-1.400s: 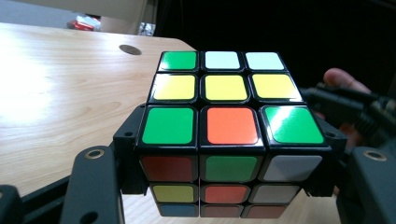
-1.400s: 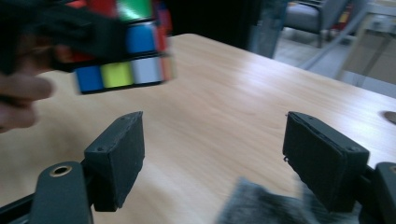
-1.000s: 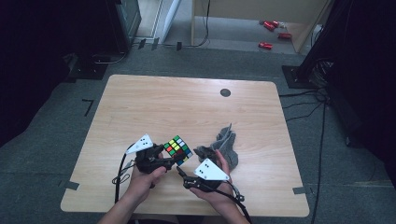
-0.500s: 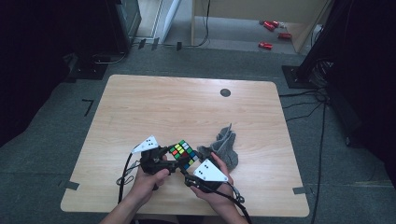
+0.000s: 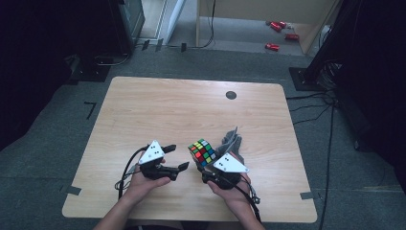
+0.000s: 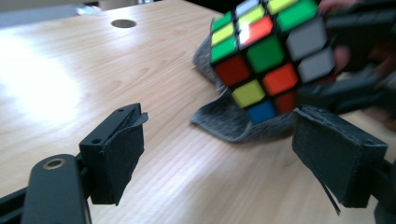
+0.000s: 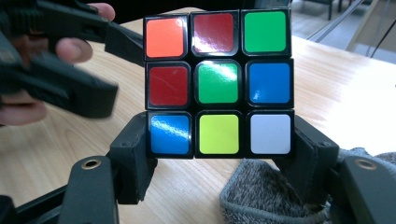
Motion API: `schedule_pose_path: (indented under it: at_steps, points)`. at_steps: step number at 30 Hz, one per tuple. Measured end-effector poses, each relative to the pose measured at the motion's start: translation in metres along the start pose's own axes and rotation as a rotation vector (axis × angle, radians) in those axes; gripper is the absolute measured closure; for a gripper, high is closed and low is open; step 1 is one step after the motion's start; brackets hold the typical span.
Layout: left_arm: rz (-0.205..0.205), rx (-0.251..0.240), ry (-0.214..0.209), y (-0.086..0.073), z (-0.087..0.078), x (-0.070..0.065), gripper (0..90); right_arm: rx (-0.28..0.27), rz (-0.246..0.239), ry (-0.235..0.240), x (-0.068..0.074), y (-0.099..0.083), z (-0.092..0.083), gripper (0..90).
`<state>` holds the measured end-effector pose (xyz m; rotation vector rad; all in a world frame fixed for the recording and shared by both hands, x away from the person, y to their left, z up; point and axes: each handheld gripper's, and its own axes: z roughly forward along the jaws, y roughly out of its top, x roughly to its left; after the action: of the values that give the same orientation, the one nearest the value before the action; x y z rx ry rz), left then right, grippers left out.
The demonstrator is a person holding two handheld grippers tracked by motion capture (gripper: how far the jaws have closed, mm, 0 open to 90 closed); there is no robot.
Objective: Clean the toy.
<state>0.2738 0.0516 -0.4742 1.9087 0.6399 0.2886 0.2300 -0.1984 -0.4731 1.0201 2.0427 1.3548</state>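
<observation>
Since the earlier frame the left gripper [image 5: 178, 158] has let go, its jaws just opening wide and empty at lower centre, leaving the cube [image 5: 203, 152] pinched by its bottom layer in the right gripper [image 7: 219, 154] above the grey cloth [image 5: 231, 143], so it could twist out.

The right gripper [image 5: 207, 163] hides much of the grey cloth [image 5: 231, 143].

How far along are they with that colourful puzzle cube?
Done so far: the cube is off the table, clamped by its bottom layer in the right gripper. In hand: the left gripper, whose jaws have just been opening, stands beside it with nothing between them. Left: the cube's colours are mixed on every visible face. A grey cloth lies behind.
</observation>
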Motion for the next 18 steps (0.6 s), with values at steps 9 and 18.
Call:
schedule_pose_path:
  at_steps: [9, 18]
  points:
    - [0.201, -0.035, 0.059, -0.004, 0.001, -0.016, 17.4, 0.024, 0.079, 0.082, 0.001, 0.009, -0.004, 34.5]
    - [0.395, -0.032, 0.092, -0.013, 0.01, -0.026, 17.5, 0.036, 0.125, 0.139, 0.004, 0.011, -0.003, 34.5]
